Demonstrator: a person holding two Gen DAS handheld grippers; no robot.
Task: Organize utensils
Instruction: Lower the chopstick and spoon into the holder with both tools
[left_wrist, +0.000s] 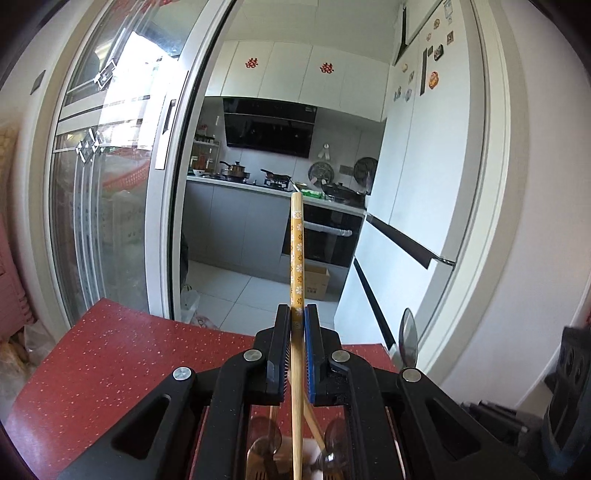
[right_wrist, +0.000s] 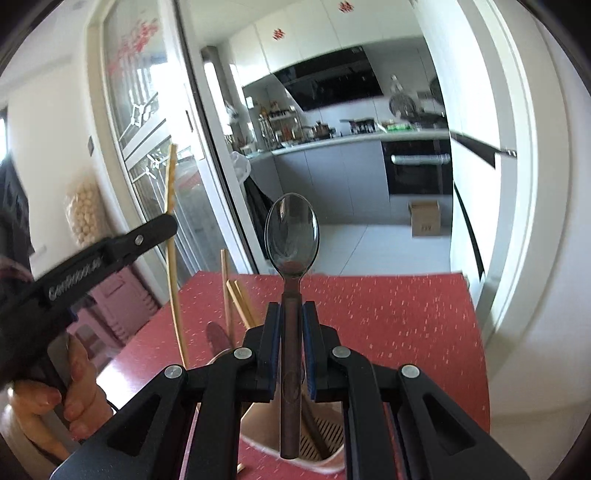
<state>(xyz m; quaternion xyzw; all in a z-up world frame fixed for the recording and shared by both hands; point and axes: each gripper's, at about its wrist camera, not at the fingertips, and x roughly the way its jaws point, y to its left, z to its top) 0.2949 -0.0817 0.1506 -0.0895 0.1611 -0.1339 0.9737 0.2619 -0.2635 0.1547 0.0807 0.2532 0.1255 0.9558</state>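
My left gripper is shut on a bamboo chopstick with a yellow flowered top, held upright above the red table. My right gripper is shut on the handle of a metal spoon, bowl up. Below it stands a beige utensil holder with a perforated bottom; the spoon's handle end hangs over its opening. More chopsticks lean in the holder's left part. The left gripper and its chopstick show in the right wrist view. The spoon also shows at the right of the left wrist view.
The red table ends ahead at an open sliding glass door into a kitchen. A white fridge stands to the right. A cardboard box sits on the kitchen floor. A pink stool is left of the table.
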